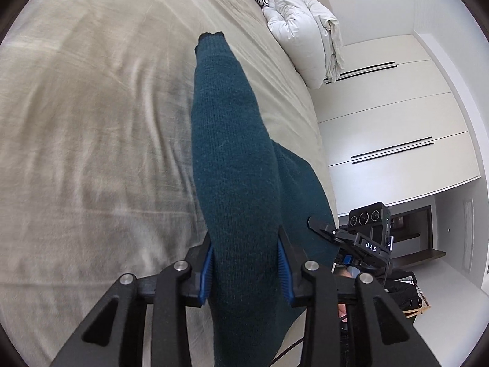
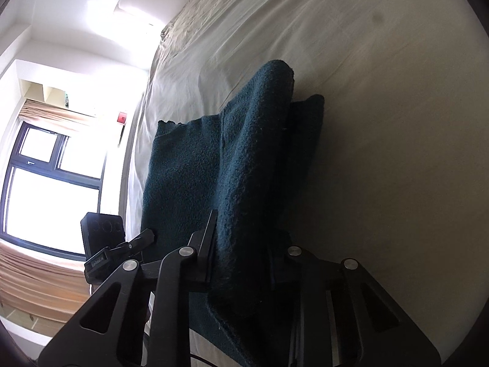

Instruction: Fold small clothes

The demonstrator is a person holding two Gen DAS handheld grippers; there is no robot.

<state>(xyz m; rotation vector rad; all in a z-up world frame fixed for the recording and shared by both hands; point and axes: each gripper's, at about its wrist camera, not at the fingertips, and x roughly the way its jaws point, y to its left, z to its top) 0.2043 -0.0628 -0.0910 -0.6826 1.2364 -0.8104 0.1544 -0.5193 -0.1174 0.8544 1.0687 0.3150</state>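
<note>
- I counted one teal knit garment (image 1: 232, 153), two tongs and one beige bedsheet (image 1: 91, 122).
- My left tong (image 1: 244, 263) was clamped on a raised fold of the garment, which ran forward from between its blue pads (image 1: 207, 272).
- My right tong (image 2: 241, 253) pinched another fold (far finger hidden by cloth); the rest lay ahead and leftward on the sheet.

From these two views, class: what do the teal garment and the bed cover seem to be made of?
Teal garment: looks like knitted wool or acrylic, matte and slightly fuzzy; fine knit rows and stray fibres show. Bed cover: seems woven cotton or linen, beige, matte, softly creased. Fibre type is uncertain for both.
</note>
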